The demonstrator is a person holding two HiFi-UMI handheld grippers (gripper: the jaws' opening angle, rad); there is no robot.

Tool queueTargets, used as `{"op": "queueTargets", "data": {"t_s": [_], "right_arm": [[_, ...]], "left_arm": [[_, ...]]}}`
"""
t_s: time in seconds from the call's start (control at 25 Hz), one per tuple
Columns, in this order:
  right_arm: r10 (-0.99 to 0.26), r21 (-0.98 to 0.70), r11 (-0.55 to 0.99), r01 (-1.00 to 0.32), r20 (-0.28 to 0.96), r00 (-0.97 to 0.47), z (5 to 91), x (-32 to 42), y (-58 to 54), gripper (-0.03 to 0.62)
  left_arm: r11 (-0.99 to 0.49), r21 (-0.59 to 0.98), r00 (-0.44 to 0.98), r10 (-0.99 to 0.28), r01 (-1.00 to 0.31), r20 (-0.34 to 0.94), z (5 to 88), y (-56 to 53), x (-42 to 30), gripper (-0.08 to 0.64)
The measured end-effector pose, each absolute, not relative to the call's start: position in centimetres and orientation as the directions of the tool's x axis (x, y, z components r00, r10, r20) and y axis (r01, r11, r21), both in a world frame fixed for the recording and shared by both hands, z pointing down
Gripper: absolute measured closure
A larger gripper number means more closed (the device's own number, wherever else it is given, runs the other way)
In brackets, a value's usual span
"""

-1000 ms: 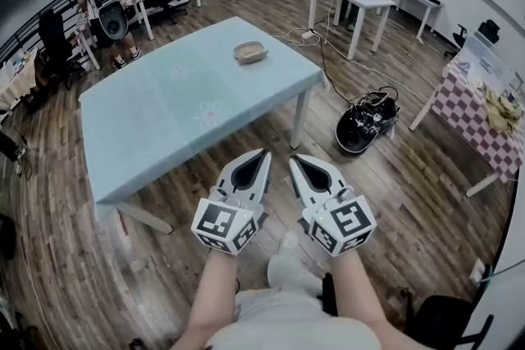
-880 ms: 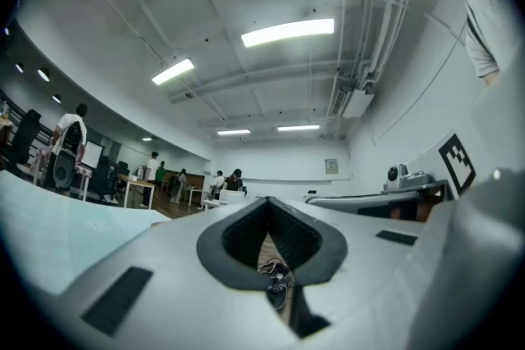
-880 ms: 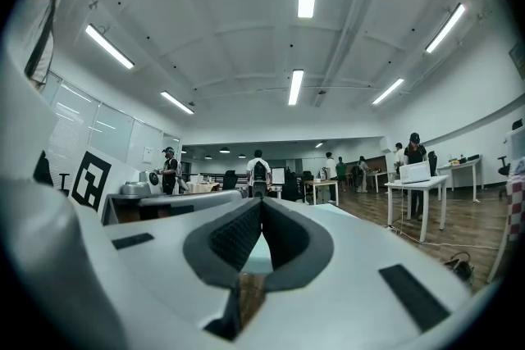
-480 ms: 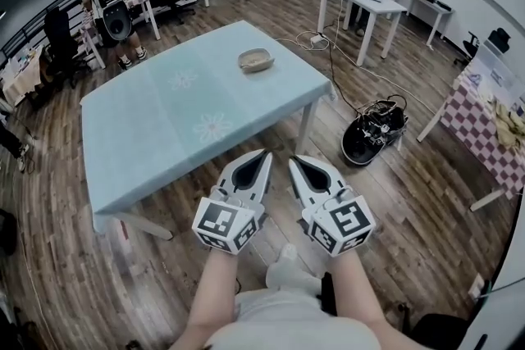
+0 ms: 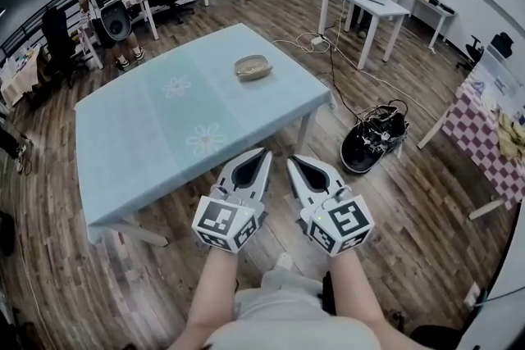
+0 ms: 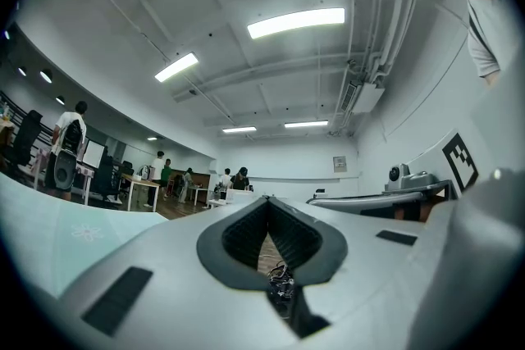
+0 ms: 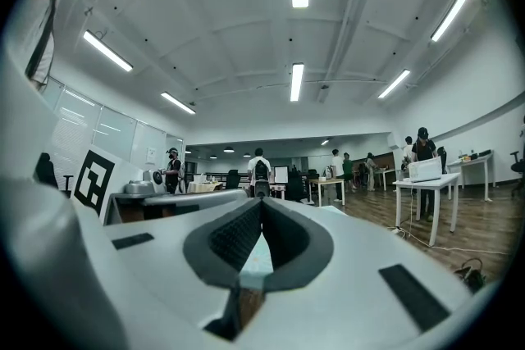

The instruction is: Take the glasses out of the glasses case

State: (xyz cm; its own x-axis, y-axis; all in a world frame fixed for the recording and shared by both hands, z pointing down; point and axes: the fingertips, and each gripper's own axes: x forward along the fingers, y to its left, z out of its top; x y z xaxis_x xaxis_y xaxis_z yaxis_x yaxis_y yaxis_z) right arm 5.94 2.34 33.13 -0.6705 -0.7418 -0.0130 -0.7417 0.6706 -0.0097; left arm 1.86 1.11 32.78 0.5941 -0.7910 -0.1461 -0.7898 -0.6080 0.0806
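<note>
- Held the white left gripper point(image 5: 263, 151) with its dark ribbed fingers point(image 6: 242, 238) pressed together, empty.
- Held the white right gripper point(image 5: 290, 159) alongside, fingers point(image 7: 234, 238) likewise closed on nothing.
- Hovered both by the near edge of the pale blue flower-print tabletop point(image 5: 139, 135).
- Left the tan oval glasses case point(image 5: 253, 67) lying toward the tabletop's far side, well apart from both.

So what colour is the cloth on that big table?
The tablecloth is pale blue-green with white flower prints. It shows best in the head view.
</note>
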Motion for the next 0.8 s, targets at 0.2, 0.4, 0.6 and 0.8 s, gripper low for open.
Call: {"op": "queueTargets", "data": {"t_s": [0.2, 0.4, 0.6, 0.8], "right_arm": [[-0.737, -0.010, 0.676, -0.736, -0.006, -0.676, 33.5, 6.7, -0.5, 0.584], [-0.719, -0.007, 0.695, -0.719, 0.001, -0.695, 33.7, 7.0, -3.3, 0.584], [-0.707, -0.023, 0.707, -0.707, 0.004, -0.707, 33.9, 7.0, -6.2, 0.584], [-0.680, -0.005, 0.733, -0.680, 0.010, -0.733, 33.8, 7.1, -8.0, 0.583]], "left_arm": [[-0.605, 0.081, 0.591, -0.794, -0.792, -0.142, 33.1, -1.9, 2.8, 0.551], [-0.570, 0.063, 0.560, -0.819, -0.819, -0.123, 33.6, -4.9, 3.1, 0.551], [-0.560, 0.036, 0.555, -0.826, -0.828, -0.100, 33.9, -7.0, 3.6, 0.551], [-0.541, 0.040, 0.535, -0.839, -0.840, -0.104, 34.0, -8.8, 4.2, 0.551]]}}
